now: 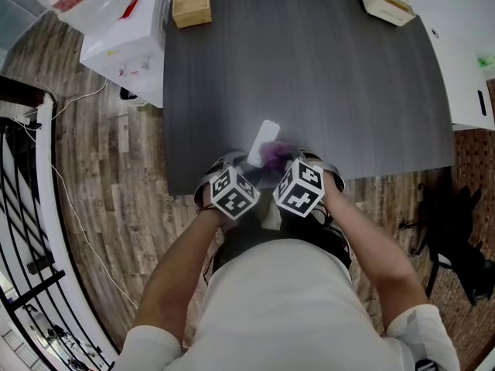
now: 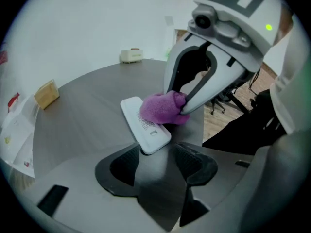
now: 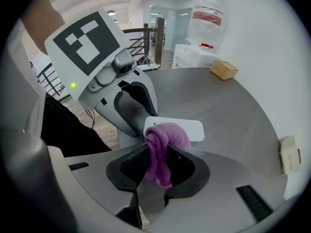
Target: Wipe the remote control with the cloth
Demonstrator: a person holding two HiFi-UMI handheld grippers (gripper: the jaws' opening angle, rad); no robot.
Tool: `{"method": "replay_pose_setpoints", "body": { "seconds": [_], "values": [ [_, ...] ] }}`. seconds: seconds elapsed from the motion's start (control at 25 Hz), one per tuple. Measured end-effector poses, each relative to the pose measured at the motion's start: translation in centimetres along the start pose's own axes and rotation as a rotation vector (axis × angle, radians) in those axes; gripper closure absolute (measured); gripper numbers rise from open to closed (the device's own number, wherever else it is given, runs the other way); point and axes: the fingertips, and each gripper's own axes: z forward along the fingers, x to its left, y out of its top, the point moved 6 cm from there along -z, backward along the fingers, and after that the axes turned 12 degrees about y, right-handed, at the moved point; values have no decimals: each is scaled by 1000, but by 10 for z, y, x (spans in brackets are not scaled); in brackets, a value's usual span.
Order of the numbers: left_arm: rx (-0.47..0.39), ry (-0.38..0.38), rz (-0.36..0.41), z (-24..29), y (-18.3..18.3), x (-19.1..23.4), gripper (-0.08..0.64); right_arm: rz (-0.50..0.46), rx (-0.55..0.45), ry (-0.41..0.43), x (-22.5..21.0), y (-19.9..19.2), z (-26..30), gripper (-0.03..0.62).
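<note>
Right tool (image 3: 156,155) pinching cloth (image 3: 169,136), remote (image 3: 193,129), wooden box (image 1: 191,0)

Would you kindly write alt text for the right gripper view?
The right gripper pinches a purple cloth in its jaws and presses it on a white remote control. The left gripper holds the remote by one end, above a dark grey table.
</note>
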Motion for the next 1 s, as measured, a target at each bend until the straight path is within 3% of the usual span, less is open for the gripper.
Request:
{"method": "replay_pose_setpoints", "body": {
  "seconds": [0.24, 0.36, 0.52, 0.72, 0.84, 0.92, 1.0],
  "values": [
    [1, -100, 84, -1, 3, -20, 353, -18, 24, -73, -6, -8, -3, 486],
    [5, -108, 73, 1, 5, -24, 353, -117, 28, -183, 4, -7, -4, 486],
    [6, -111, 32, 1, 6, -22, 353, -237, -40, -321, 28, -14, -2, 486],
    [8, -108, -5, 2, 5, -18, 353, -273, -59, -269, 48, -22, 7, 486],
    [14, -131, -12, 1, 4, -21, 341, -211, -72, -170, 58, -32, 7, 486],
    [18, -158, -56, -2, 3, -22, 330, -66, -139, -130, 55, -39, -3, 486],
    [3, -160, -142, -8, 5, -15, 330, 108, -209, -153, 41, -46, -16, 486]
  ]
}}
